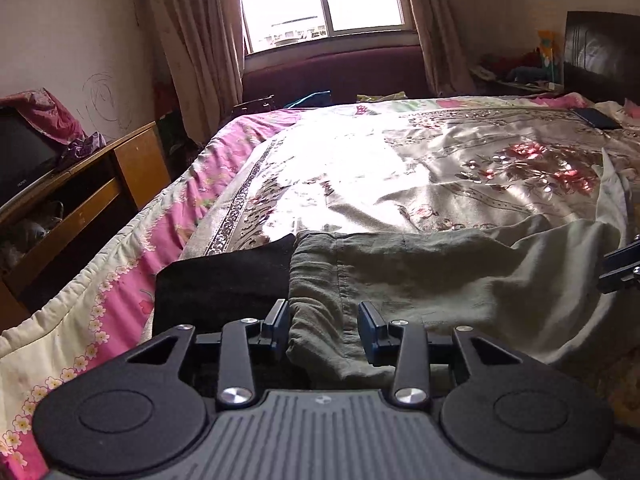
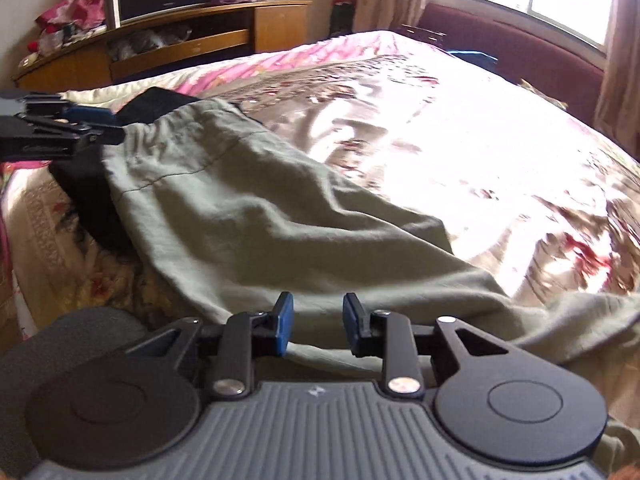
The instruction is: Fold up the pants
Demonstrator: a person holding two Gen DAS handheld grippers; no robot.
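Pants [image 1: 420, 276] pale olive-green, lying partly over a black garment [image 1: 224, 284]. Bedspread [image 1: 400, 160] shiny cream-gold with red-pink floral print and ornate border; quilt [image 1: 120, 280] under it pink and cream with small flowers. Both tongs [image 1: 323, 330] [image 2: 318, 326] black with blue pads.
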